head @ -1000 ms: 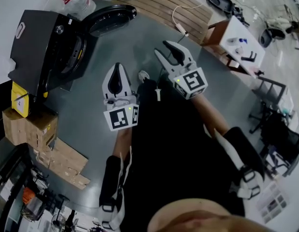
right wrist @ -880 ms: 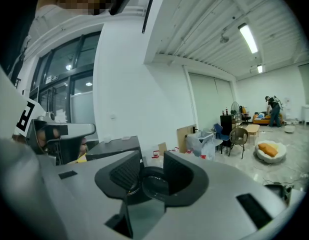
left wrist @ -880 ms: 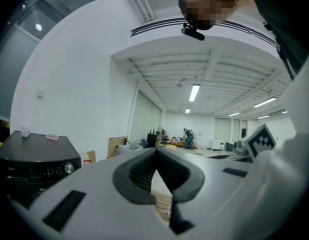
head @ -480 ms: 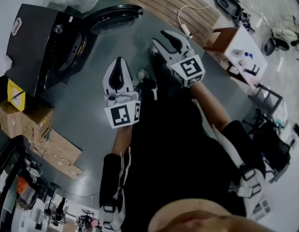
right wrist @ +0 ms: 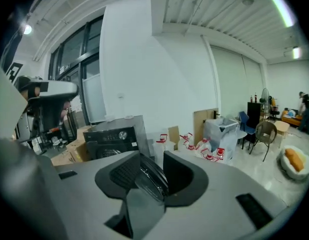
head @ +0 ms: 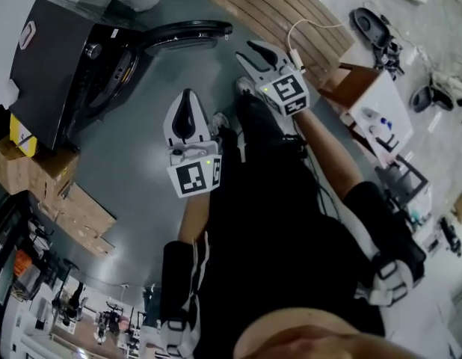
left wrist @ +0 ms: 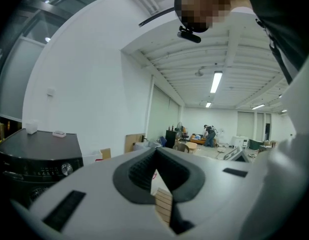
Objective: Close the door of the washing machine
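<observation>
**Dark sheen, matt plastic, bare wood**

The washing machine [head: 55, 58] has a smooth, dark casing with a faint sheen. Its door [head: 182, 34] is glossy and glass-like inside the rim. The floor [head: 134, 170] is smooth and matt. The slatted platform [head: 268, 6] is bare wood, and the boxes [head: 70, 208] are rough cardboard. The left gripper [head: 188, 99] and right gripper [head: 250, 54] have matt plastic shells with ribbed black pads [left wrist: 139, 171].

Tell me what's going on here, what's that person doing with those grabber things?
A person stands on a grey floor facing a black washing machine whose round door hangs wide open. They hold a gripper in each hand. The right gripper points at the door with its jaws apart, close to it but not touching it. The left gripper is shut and holds nothing. The door is not closed yet.
</observation>
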A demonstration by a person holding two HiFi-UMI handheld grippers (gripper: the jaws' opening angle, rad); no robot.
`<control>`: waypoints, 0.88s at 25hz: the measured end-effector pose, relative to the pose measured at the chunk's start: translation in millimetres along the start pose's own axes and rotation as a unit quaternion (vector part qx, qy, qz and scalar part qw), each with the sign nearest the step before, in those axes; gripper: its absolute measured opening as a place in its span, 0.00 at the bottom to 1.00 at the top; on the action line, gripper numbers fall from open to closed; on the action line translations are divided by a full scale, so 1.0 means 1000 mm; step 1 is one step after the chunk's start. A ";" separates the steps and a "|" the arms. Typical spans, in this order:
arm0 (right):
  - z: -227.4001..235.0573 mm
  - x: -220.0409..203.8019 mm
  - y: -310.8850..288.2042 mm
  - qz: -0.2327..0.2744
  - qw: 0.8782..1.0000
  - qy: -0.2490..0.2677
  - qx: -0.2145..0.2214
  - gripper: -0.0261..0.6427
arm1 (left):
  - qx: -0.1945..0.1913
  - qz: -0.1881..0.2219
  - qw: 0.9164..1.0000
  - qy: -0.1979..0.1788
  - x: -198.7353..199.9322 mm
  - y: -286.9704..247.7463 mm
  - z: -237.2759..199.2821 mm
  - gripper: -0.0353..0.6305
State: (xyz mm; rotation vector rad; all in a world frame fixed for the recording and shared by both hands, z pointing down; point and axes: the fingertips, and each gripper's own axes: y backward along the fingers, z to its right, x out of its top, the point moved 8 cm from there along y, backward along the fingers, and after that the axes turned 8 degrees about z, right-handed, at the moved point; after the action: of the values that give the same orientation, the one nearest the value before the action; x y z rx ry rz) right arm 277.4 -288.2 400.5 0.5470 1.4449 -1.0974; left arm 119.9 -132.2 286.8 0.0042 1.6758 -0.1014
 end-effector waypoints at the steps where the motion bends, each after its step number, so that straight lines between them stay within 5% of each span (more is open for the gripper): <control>1: 0.008 -0.006 -0.010 -0.007 1.000 -0.002 0.007 0.25 | 0.005 -0.003 1.000 0.001 -0.004 -0.007 0.000 0.06; 9: 0.060 -0.070 -0.080 -0.078 0.994 0.005 0.073 0.22 | 0.045 -0.015 0.999 0.008 -0.034 -0.057 0.005 0.06; 22: 0.105 -0.168 -0.171 -0.176 0.975 0.075 0.116 0.22 | 0.095 -0.039 0.994 0.029 -0.081 -0.102 0.003 0.06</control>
State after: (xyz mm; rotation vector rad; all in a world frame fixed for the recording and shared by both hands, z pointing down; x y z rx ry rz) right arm 221.8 -411.1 624.5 0.5591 1.5936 -1.5467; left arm 125.6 -228.9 373.8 0.0859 1.7189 -0.3219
